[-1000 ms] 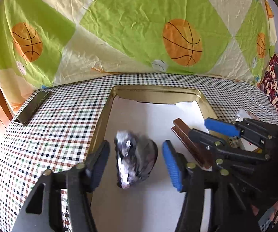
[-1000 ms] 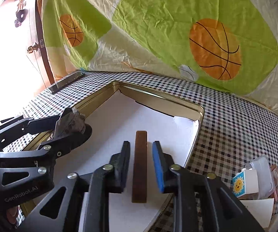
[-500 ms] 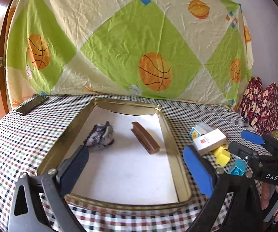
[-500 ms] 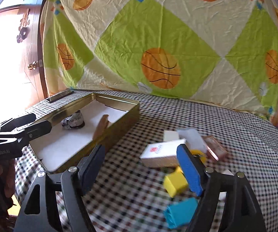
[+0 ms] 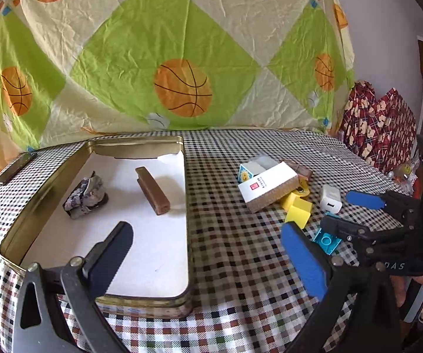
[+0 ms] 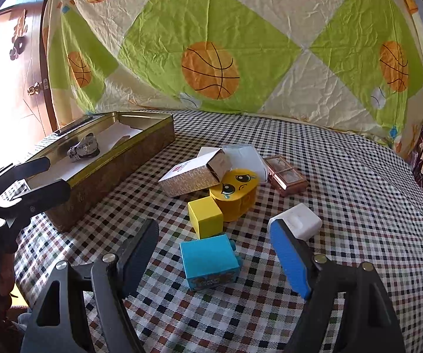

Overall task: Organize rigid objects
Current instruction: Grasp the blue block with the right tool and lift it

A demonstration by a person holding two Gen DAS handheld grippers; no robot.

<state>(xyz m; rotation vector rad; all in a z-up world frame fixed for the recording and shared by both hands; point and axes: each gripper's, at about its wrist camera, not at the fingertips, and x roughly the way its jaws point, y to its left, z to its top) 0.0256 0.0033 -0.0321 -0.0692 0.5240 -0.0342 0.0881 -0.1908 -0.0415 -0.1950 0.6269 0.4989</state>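
Observation:
A gold tin (image 5: 186,206) holds a grey crumpled lump (image 5: 85,195) and a brown bar (image 5: 152,190). My left gripper (image 5: 208,257) is open and empty, above the tin's near right corner. My right gripper (image 6: 214,254) is open and empty, its jaws either side of a blue block (image 6: 210,260) on the cloth. Beyond the blue block lie a yellow cube (image 6: 205,217), a yellow face block (image 6: 238,189), a white box (image 6: 193,173) and a white charger (image 6: 298,220). The tin also shows in the right wrist view (image 6: 108,164).
A checked cloth (image 6: 344,194) covers the table. A copper case (image 6: 285,175) lies behind the pile. A dark flat object (image 5: 16,167) sits at the table's far left edge. A basketball-print sheet (image 5: 182,58) hangs behind. Red patterned fabric (image 5: 382,129) is at the right.
Both grippers have drawn back from the tin, leaving the lump and the bar inside. The right gripper has swung right to the pile of blocks and now straddles the blue block.

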